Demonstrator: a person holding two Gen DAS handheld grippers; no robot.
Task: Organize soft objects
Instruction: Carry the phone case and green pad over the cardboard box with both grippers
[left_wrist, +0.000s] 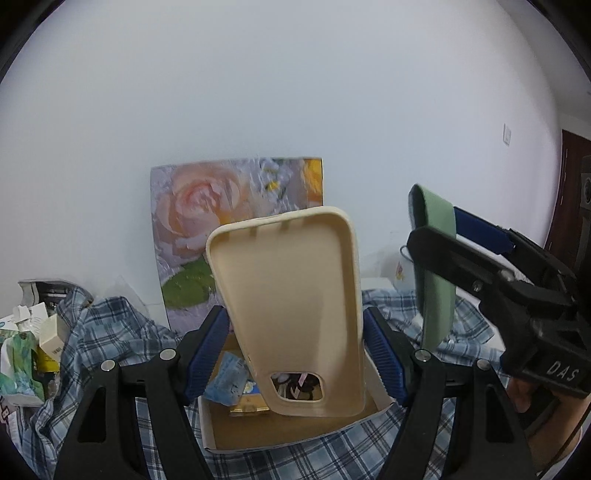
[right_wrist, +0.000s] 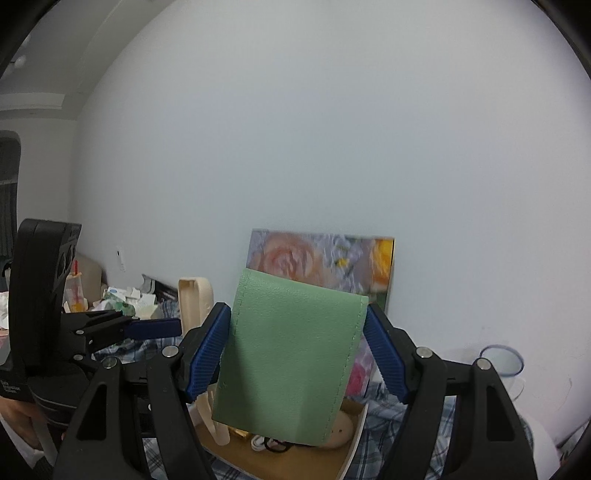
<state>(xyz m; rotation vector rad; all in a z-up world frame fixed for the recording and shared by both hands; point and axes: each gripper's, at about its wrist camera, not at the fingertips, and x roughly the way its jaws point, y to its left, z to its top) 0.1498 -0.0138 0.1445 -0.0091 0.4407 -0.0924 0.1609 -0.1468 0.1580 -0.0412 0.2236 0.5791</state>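
My left gripper (left_wrist: 295, 354) is shut on a cream phone case (left_wrist: 291, 306), held upright with its hollow side toward the camera. My right gripper (right_wrist: 295, 354) is shut on a green leather pouch (right_wrist: 291, 354), its blue pads pressing both edges. Both are lifted above an open cardboard box (left_wrist: 291, 430) holding small items. The left wrist view shows the green pouch (left_wrist: 434, 269) edge-on in the right gripper (left_wrist: 443, 229) at the right. The right wrist view shows the phone case (right_wrist: 195, 302) edge-on at the left.
A plaid blue cloth (left_wrist: 110, 343) covers the surface under the box. A rose painting (left_wrist: 221, 221) leans on the white wall behind. Crumpled packets and cartons (left_wrist: 29, 343) pile up at the left. A clear cup (right_wrist: 502, 362) stands at the right.
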